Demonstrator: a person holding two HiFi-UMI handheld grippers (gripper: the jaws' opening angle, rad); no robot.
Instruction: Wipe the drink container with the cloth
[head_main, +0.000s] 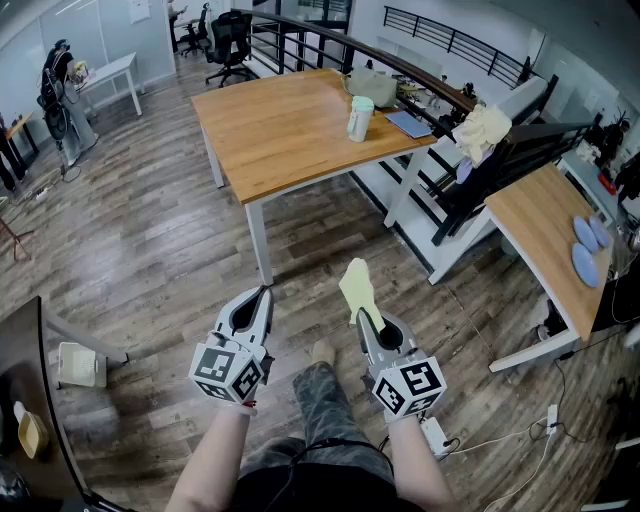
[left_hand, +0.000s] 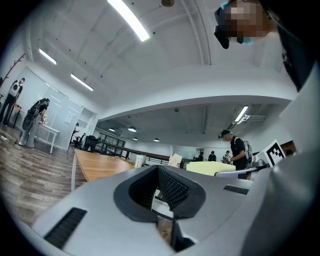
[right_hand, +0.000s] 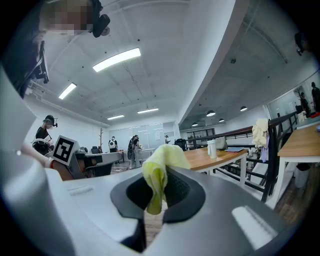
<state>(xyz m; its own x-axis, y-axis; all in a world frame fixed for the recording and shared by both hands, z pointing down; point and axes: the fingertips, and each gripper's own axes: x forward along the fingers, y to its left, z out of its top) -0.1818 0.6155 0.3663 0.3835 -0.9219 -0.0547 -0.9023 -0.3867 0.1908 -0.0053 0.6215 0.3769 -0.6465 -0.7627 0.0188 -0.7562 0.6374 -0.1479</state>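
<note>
Grippers sat side by side near the person's body, both pointing level toward the far table. On the right gripper (head_main: 362, 318) the jaws were clamped on a yellow cloth (head_main: 357, 284), which stood up in a crumpled fold above the pads and hung a little between them. On the left gripper (head_main: 262, 295) the jaws were pressed together with nothing between them. Below both lay a wood-plank floor (head_main: 150, 250). Farther off stood a wooden table (head_main: 280, 130), well apart from both grippers. The drink container (head_main: 360, 118), a pale lidded tumbler, stood upright near the table's far right edge, just beside a flat blue item (head_main: 408, 123). To the right, a dark rack (head_main: 500, 165) carried a cream cloth (head_main: 481, 130), and a second wooden table (head_main: 540, 225) held two blue discs (head_main: 585, 250).
</note>
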